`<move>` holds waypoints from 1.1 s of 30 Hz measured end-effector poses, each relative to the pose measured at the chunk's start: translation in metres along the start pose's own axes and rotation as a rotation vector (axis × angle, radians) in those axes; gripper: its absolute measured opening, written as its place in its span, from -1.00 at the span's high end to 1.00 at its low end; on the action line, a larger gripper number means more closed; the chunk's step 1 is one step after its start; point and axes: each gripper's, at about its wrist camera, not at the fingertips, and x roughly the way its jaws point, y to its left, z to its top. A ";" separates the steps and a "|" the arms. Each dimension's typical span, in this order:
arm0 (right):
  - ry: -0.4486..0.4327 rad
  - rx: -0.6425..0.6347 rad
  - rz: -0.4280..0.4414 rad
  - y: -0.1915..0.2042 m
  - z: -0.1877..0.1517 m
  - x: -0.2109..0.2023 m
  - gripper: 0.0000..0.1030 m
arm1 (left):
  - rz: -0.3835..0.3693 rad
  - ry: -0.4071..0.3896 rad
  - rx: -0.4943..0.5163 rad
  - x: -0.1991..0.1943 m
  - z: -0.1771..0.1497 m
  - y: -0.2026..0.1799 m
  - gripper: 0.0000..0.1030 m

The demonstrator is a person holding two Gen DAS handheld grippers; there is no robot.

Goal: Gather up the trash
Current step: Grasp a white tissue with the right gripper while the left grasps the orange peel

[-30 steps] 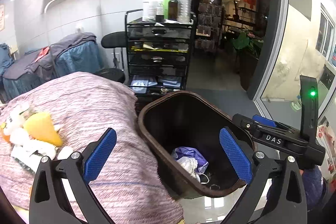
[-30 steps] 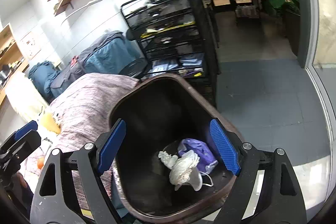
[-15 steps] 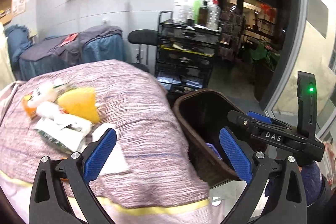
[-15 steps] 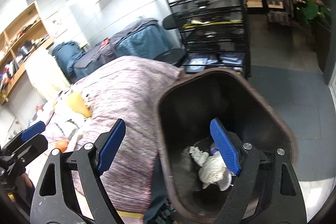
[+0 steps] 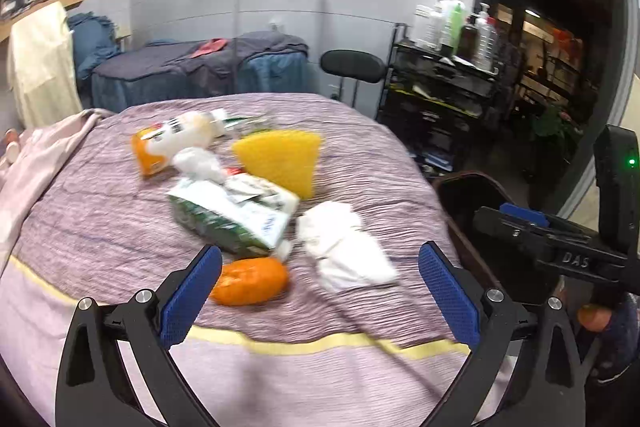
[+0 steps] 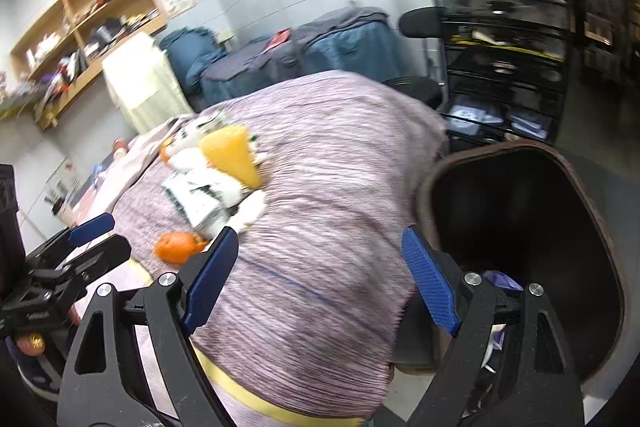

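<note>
Purple bedspread carries our trash ahead of the left claw; both claws gape empty, bin beside the right claw.

I see a bed under a mauve ribbed cover; lying on it, clustered: orange peel, crumpled white tissue, green-white packet, yellow sponge, orange-capped bottle.

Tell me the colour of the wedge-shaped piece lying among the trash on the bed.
Yellow. The wedge shows best in the left wrist view.
</note>
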 end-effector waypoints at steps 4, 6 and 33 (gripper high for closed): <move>0.057 -0.046 0.042 0.019 0.003 0.014 -0.62 | 0.056 0.022 -0.059 -0.004 -0.009 0.039 -0.88; 0.079 -0.084 0.042 0.030 0.003 0.022 -0.62 | 0.077 0.037 -0.083 -0.005 -0.012 0.054 -0.88; 0.283 -0.271 0.078 0.074 0.009 0.099 0.80 | 0.000 0.314 0.092 0.073 -0.016 0.059 -0.55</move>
